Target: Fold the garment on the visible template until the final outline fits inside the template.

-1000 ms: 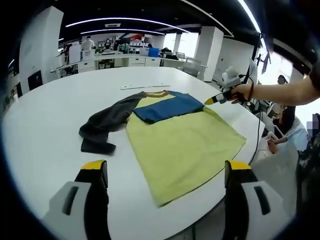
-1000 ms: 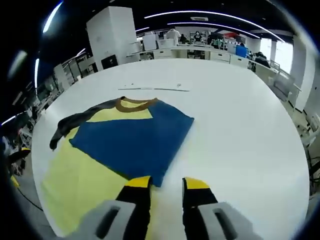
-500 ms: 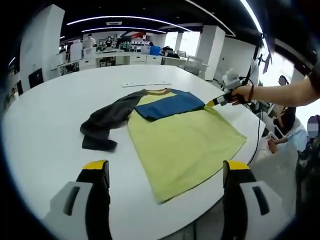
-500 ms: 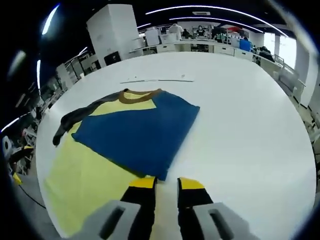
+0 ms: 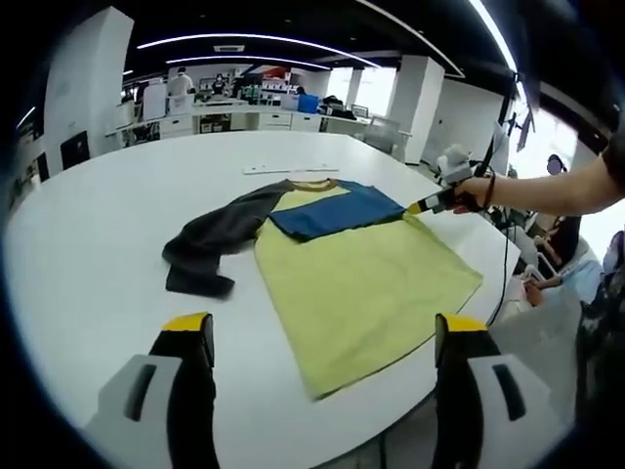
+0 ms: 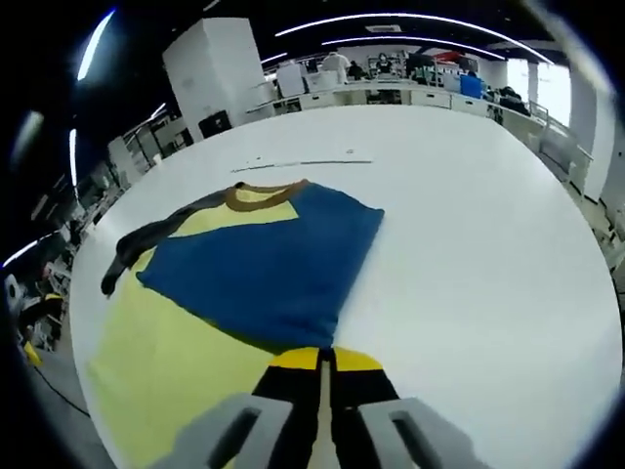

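Ahead of the left tool point(image 5: 322, 337), between and beyond its two yellow-tipped jaws, the garment point(image 5: 361, 278) lies flat on the white table point(image 5: 88, 254). It is a yellow shirt with a brown collar point(image 5: 312, 183), a dark grey sleeve point(image 5: 220, 234) and a blue sleeve point(image 5: 337, 210). Blue sleeve is folded in over the chest, lying as a flat blue panel across the upper body. Grey sleeve is spread out to the side away from the right tool, crumpled, its cuff end bunched on the table. Long axis runs from the hem, nearest the left tool, away to the collar at the far end; hem corner sits close to the near table edge.

Left tool jaws stand wide apart, nothing between them, clear of the cloth.

Right tool point(image 6: 320, 359): jaws pressed together, only a thin slit between the yellow tips, right at the near edge of the blue sleeve point(image 6: 264, 269) where it meets the yellow body point(image 6: 166, 362). Whether cloth is pinched between them, cannot tell. From this tool the collar point(image 6: 262, 193) points away and the grey sleeve point(image 6: 146, 239) trails off to the far left. In the left gripper view the right tool point(image 5: 418, 205) reaches in, a hand point(image 5: 469, 188) holding it, tip at the sleeve's corner.

A thin pale strip point(image 6: 303, 162) lies on the table beyond the collar.
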Tool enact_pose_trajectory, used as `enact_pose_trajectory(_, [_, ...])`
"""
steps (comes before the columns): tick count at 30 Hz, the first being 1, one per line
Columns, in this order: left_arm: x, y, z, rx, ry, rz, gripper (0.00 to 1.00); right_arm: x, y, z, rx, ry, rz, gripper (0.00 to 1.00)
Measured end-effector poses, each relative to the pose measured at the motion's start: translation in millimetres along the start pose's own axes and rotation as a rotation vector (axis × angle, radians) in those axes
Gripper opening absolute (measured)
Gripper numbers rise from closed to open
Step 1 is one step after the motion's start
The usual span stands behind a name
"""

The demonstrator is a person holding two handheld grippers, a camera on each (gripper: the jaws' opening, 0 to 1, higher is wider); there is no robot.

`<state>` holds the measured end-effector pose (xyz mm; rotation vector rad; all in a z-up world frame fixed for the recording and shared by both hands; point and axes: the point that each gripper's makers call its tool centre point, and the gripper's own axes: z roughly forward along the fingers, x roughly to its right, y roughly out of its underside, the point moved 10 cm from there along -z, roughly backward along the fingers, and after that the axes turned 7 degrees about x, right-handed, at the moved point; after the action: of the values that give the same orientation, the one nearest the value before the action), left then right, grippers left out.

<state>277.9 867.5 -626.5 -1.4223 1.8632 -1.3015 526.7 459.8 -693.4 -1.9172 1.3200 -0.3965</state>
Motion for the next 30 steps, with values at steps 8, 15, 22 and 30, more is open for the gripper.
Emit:
enact_pose_trajectory(8, [0.7, -0.3, 0.2, 0.001, 0.004, 0.002, 0.90, 2.6, -4.0, 1.1, -0.032, 0.072, -0.115, 0.00])
enact_pose_trajectory(15, [-1.8, 0.7, -0.2, -0.008, -0.003, 0.003, 0.90, 11.6, -5.8, -0.2, -0.046, 0.101, -0.140, 0.00])
enact_pose_trajectory(22, [-3.7, 1.0, 2.3, -0.012, -0.004, -0.002, 0.90, 13.0, -7.3, -2.1, -0.031, 0.091, -0.077, 0.00])
enact_pose_trajectory(30, [-3.3, 3.1, 2.9, -0.013, 0.002, -0.006, 0.89, 3.6, -4.9, -6.8, -0.024, 0.086, -0.006, 0.07])
